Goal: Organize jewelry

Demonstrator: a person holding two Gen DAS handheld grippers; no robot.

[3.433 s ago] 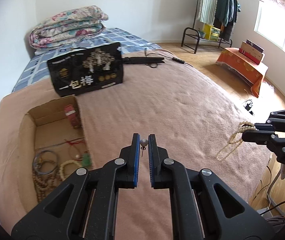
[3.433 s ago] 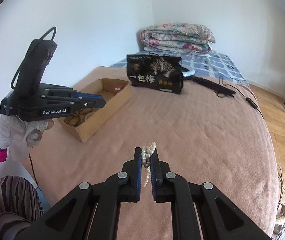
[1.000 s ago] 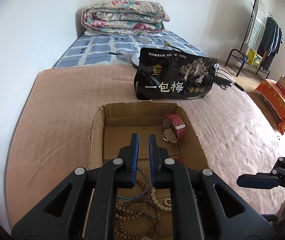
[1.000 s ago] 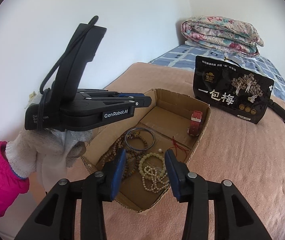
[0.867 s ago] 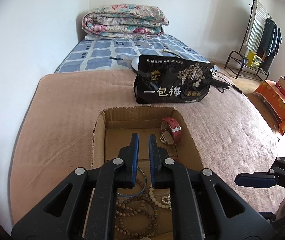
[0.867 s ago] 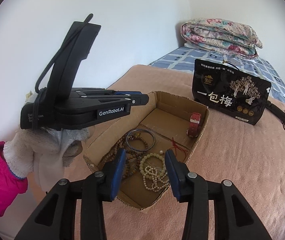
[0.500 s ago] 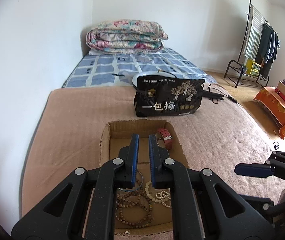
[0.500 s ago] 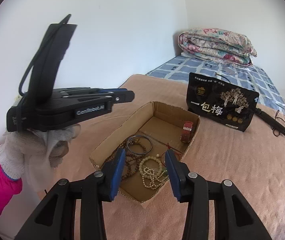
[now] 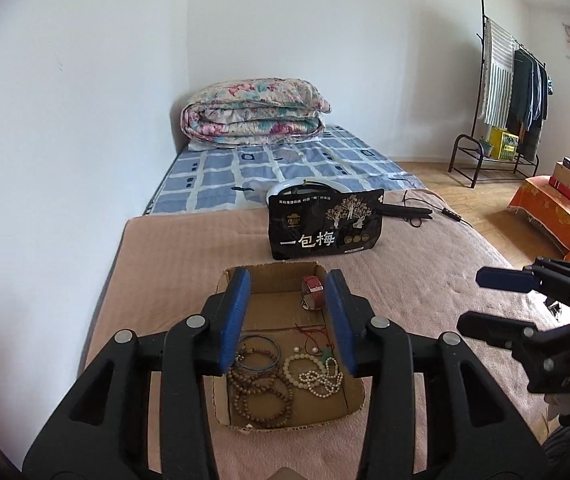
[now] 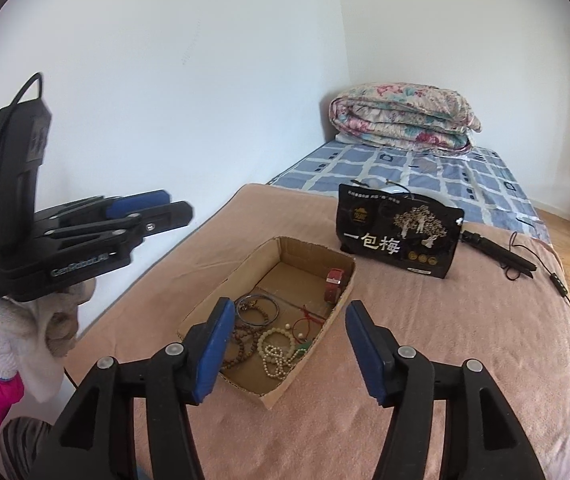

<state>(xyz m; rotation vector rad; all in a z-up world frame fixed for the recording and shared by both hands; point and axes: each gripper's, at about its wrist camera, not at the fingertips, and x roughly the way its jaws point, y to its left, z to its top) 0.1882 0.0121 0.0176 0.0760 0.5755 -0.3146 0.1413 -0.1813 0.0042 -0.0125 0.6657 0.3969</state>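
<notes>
Jewelry sits in the cardboard box [image 9: 221, 408] on the bed's tan blanket [image 9: 173, 248], landmark for everything here. Inside the box, near end: brown wooden bead strands [image 9: 263, 398] on the wall side, cream bead bracelet [image 9: 300, 365] and a pale pearl strand [image 9: 323, 382] beside them toward the room side, the pearls overlapping the bracelet's edge. Just past the wooden beads lies a thin metal bangle [image 9: 259, 354] with a small beaded bracelet inside its loop. A red cord [image 9: 311, 330] with a green piece at its end lies mid-box on the room side, two loose pearls next to it. A red-strap watch [image 9: 312, 296] stands at the far end of the box against the room-side wall. Your left tongs [image 9: 289, 320] hover above the box's near half, jaws well apart, nothing between them. Your right tongs [image 10: 287, 354] hang over the box's near corner, jaws also spread wide and empty; in the right wrist view the box [image 10: 221, 292] shows the same contents. Your gloved left hand [image 10: 41, 324] grips the left unit, off the wall side of the box. Beyond the box's far end a black snack bag [image 9: 325, 226] with white lettering stands upright on the blanket, apart from the box. Behind the bag: a white round object, partly hidden, and a black cable [image 9: 429, 212] trailing to the room side. Further back, a folded floral quilt [image 9: 253, 112] on the blue checked sheet [image 9: 269, 172]. Clothes rack [image 9: 505, 92] far off on the room side of the box.
</notes>
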